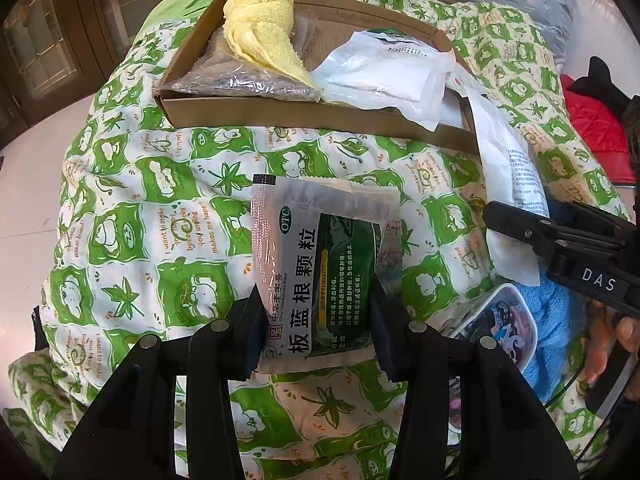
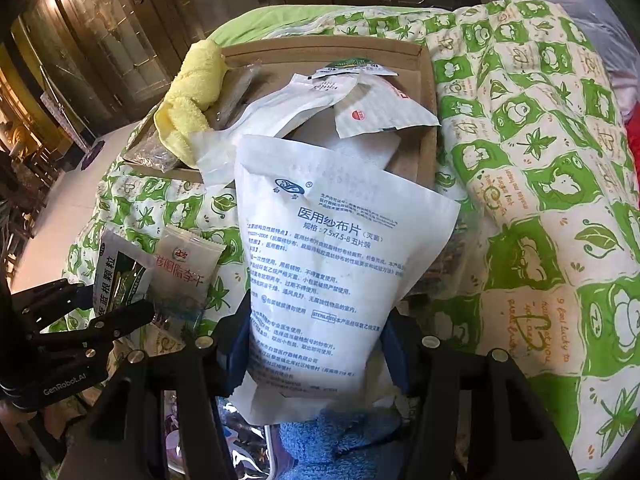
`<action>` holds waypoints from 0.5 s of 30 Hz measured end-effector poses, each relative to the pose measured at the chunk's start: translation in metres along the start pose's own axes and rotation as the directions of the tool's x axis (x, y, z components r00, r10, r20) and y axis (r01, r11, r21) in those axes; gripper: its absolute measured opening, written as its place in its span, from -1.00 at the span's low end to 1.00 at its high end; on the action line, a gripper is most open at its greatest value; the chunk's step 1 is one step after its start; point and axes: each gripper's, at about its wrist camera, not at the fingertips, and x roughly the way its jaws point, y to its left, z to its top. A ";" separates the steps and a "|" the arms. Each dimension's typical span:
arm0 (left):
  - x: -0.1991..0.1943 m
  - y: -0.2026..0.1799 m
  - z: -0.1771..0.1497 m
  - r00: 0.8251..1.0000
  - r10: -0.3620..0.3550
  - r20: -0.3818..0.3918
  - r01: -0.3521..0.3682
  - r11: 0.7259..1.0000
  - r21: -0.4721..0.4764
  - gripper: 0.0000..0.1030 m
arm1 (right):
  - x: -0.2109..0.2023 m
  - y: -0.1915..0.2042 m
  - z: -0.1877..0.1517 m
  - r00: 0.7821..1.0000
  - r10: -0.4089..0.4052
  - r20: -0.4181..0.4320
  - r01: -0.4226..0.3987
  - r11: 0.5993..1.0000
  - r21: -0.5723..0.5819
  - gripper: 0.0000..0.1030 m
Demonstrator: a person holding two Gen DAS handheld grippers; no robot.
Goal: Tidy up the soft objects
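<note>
My left gripper [image 1: 316,316] is shut on a green and silver granule sachet [image 1: 320,264], held above the quilt short of the cardboard box [image 1: 304,114]. The sachet also shows in the right wrist view [image 2: 120,276]. My right gripper [image 2: 316,340] is shut on a white gauze packet [image 2: 324,264], held just in front of the box [image 2: 428,80]. The gauze packet shows at the right of the left wrist view [image 1: 504,168]. In the box lie a yellow towel [image 1: 264,28], a clear bag of dark grains [image 1: 240,80] and white packets [image 1: 384,72].
A green and white patterned quilt [image 1: 152,220] covers the bed. A small snack sachet [image 2: 188,268] lies on it beside the left gripper. A blue towel [image 2: 332,436] and a patterned pouch [image 1: 504,328] lie near me. Red cloth [image 1: 596,128] lies far right.
</note>
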 end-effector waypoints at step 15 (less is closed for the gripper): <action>0.000 -0.001 0.000 1.000 0.003 0.000 -0.003 1.000 0.003 -0.13 | 0.004 0.002 0.000 1.000 -0.001 -0.009 0.001 1.000 0.001 0.09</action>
